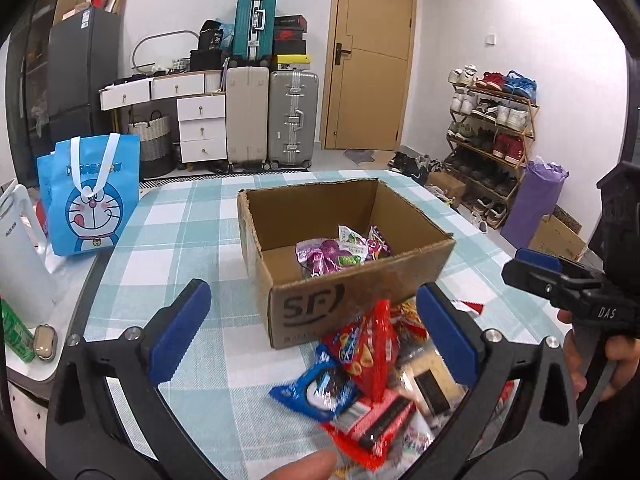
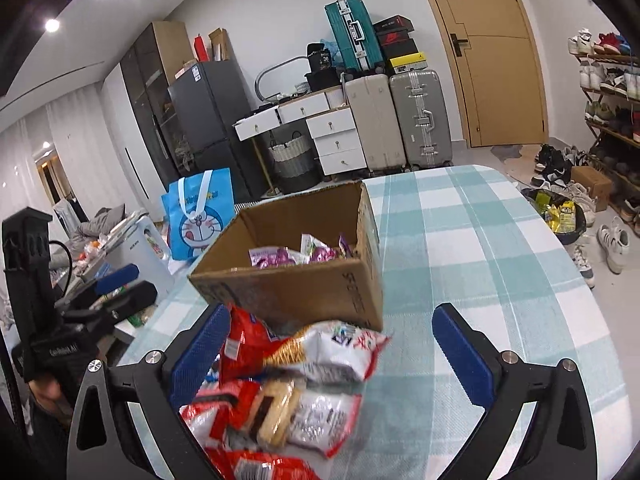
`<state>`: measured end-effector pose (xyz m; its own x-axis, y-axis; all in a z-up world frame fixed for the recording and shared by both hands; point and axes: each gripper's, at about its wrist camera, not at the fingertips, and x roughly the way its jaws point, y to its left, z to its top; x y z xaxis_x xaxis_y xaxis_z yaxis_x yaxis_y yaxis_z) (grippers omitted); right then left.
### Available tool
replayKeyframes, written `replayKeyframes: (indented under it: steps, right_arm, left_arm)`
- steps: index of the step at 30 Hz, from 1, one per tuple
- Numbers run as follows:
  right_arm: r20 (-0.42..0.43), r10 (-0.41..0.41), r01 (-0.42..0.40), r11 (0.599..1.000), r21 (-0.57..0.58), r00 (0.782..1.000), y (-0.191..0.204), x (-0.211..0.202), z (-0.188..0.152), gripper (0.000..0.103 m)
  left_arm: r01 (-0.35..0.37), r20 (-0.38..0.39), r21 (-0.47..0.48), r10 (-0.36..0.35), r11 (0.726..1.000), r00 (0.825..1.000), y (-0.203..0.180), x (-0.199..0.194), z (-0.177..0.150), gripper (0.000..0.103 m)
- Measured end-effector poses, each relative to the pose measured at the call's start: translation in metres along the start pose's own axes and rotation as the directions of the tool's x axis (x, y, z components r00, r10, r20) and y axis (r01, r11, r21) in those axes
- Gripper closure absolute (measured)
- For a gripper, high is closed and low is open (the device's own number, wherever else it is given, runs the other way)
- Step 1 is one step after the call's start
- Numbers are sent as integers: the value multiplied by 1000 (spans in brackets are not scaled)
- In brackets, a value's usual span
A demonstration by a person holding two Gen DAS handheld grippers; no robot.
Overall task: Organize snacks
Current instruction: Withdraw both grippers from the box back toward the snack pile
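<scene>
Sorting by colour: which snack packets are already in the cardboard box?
The purple packets lie inside the brown cardboard box; the red and blue ones remain outside.

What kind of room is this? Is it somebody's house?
Probably yes, a lived-in room in a home, near the entrance. A shoe rack full of shoes stands by a wooden door, suitcases are stacked against the wall, and a table with a checked cloth holds a cardboard box of snacks.

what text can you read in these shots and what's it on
"SF" on the cardboard box
"DORAEMON", partly hidden by the handle, on the blue tote bag
"DAS" on the right gripper
"36" on a black box by the suitcases
Snack wrapper print: too blurred to read
</scene>
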<state>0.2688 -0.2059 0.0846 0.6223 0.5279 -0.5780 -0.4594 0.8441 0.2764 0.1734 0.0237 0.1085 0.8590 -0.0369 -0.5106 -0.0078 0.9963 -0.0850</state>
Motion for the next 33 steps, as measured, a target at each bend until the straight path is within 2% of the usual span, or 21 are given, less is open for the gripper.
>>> replayKeyframes:
  steps: [6,13,20,33]
  right_arm:
    - [10,10,-10,1000,-1,1000,5,-23,-24,1]
    - [37,-8,9,999,-35,999,15,-41,-47,1]
    - [38,15,-15,1000,-17,999,16,-47,-63,1]
    - [59,-1,4,999,-40,998,25,-54,-94,0]
  left_arm:
    - [-9,35,-1,9,1000,999,1,-30,-18,1]
    - [-38,30,11,38,999,999,0,-49,-46,1]
    - [-37,-11,-22,37,999,999,4,-41,-68,1]
    - [-34,3,1,34,999,999,-8,-55,-94,1]
